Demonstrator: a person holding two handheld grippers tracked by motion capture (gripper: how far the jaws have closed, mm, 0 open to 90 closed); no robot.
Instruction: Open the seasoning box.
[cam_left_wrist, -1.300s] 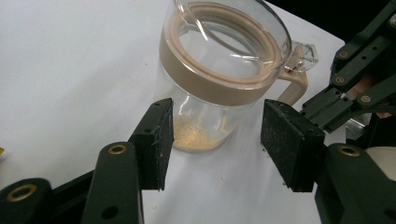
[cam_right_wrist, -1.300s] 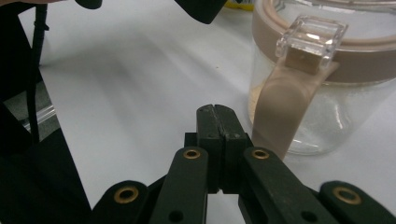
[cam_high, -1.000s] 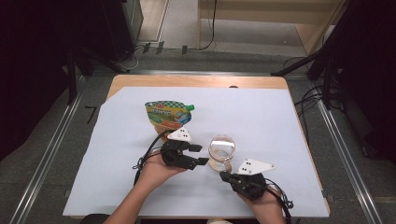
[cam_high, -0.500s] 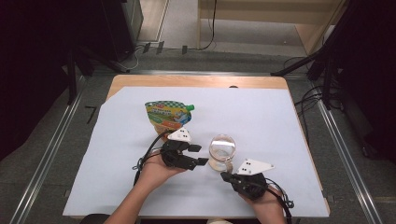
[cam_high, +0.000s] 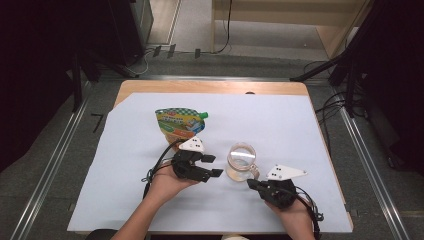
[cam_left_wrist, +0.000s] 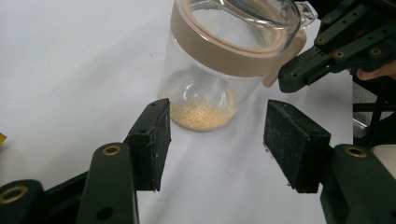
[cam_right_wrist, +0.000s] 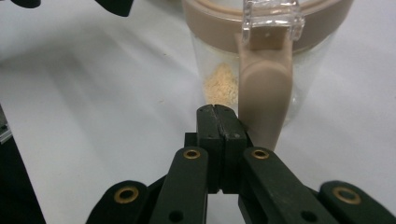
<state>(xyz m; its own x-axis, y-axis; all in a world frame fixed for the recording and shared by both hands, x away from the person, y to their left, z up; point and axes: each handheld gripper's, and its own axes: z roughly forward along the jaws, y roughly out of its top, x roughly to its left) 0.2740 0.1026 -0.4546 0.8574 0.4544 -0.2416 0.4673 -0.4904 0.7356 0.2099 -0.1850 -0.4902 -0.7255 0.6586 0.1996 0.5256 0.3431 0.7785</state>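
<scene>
A clear glass jar (cam_high: 241, 161) with a beige rim and lid clasp stands on the white sheet, a little tan grain in its bottom. My left gripper (cam_high: 215, 165) lies just left of it, open, and its jaws face the jar without touching it. In the left gripper view the jar (cam_left_wrist: 219, 65) stands just beyond the open left gripper (cam_left_wrist: 219, 127). My right gripper (cam_high: 252, 183) sits at the jar's near right, shut on nothing. In the right gripper view its tips (cam_right_wrist: 219, 119) rest beside the jar's beige handle (cam_right_wrist: 264, 100).
A colourful spout pouch (cam_high: 178, 123) with a green cap lies flat behind the left hand. The white sheet (cam_high: 300, 130) covers a wooden table with metal rails on both sides. A few loose grains (cam_left_wrist: 229, 171) lie on the sheet near the jar.
</scene>
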